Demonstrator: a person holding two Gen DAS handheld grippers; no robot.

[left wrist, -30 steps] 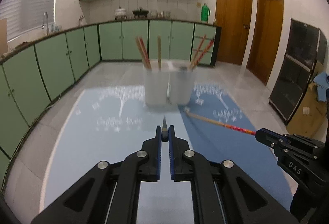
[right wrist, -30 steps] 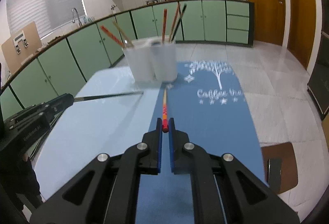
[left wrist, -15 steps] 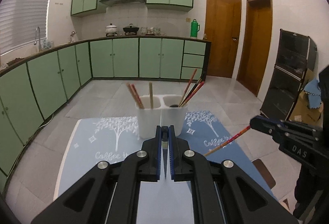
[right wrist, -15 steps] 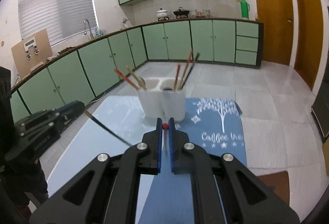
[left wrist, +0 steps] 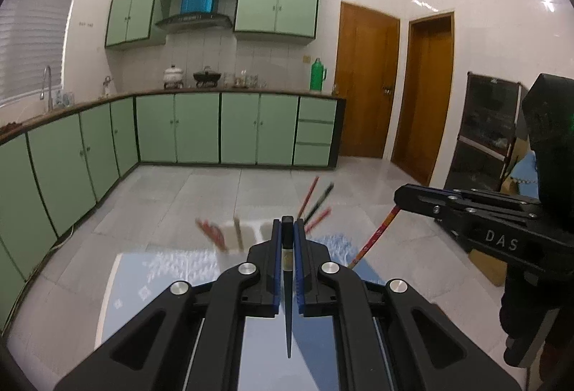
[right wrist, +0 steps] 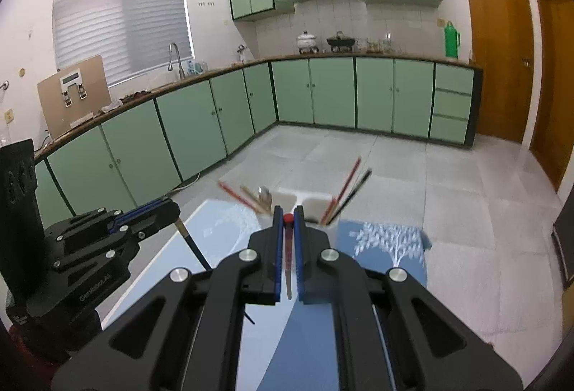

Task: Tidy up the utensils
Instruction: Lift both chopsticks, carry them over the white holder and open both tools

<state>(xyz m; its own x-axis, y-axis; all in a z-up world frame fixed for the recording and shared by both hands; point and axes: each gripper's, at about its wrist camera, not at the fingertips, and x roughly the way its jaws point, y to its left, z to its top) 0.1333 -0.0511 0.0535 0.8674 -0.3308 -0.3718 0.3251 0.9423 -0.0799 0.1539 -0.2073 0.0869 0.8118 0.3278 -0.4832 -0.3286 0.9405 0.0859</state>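
My left gripper (left wrist: pixel 286 229) is shut on a black chopstick (left wrist: pixel 287 301) whose thin tip hangs down toward the table. My right gripper (right wrist: pixel 287 217) is shut on a red-topped chopstick (right wrist: pixel 288 258), also hanging down. A white two-cup utensil holder (right wrist: pixel 305 202) stands on the table just beyond both grippers, with several chopsticks (right wrist: pixel 346 191) leaning out of it; in the left wrist view the holder (left wrist: pixel 247 233) is blurred and partly hidden by the fingers. The right gripper also shows in the left wrist view (left wrist: pixel 401 193), the left gripper in the right wrist view (right wrist: pixel 168 211).
The table carries a light blue mat (left wrist: pixel 150 279) on the left and a darker blue mat (right wrist: pixel 387 243) with a white tree print on the right. Green kitchen cabinets (left wrist: pixel 201 132) and a tiled floor lie beyond the table.
Both grippers have lifted their chopsticks off the table and tilted upward, so each chopstick now hangs tip-down. The holder has dropped lower in both views.
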